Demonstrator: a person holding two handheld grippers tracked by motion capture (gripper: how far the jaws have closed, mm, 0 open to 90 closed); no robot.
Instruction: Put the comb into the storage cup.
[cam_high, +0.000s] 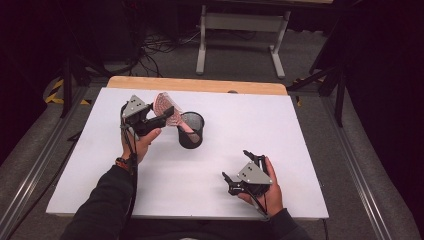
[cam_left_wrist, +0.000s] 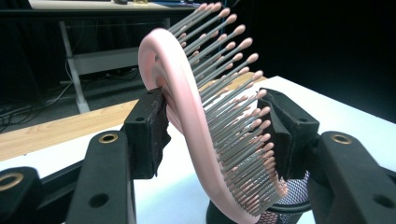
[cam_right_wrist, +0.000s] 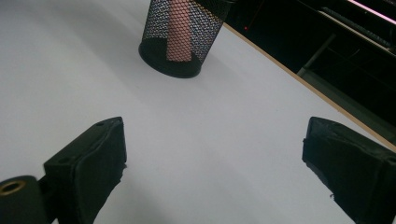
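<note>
The pink hairbrush (cam_left_wrist: 187, 116) – light, stiff, its bristles springy – is held at the head between the left gripper (cam_high: 161, 116) fingers, handle down in the mesh cup (cam_high: 191, 131); the right gripper (cam_high: 239, 167) is seen wide open.

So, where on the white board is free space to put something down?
The white board is bare right of the mesh cup, and between the cup and the right gripper. It is crowded around the left gripper with the pink brush.

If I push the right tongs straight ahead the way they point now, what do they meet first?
Probably the black mesh cup holding the pink hairbrush's handle. The right tongs stand open over bare white table; the cup sits slightly left of centre, so they might just pass it.
</note>
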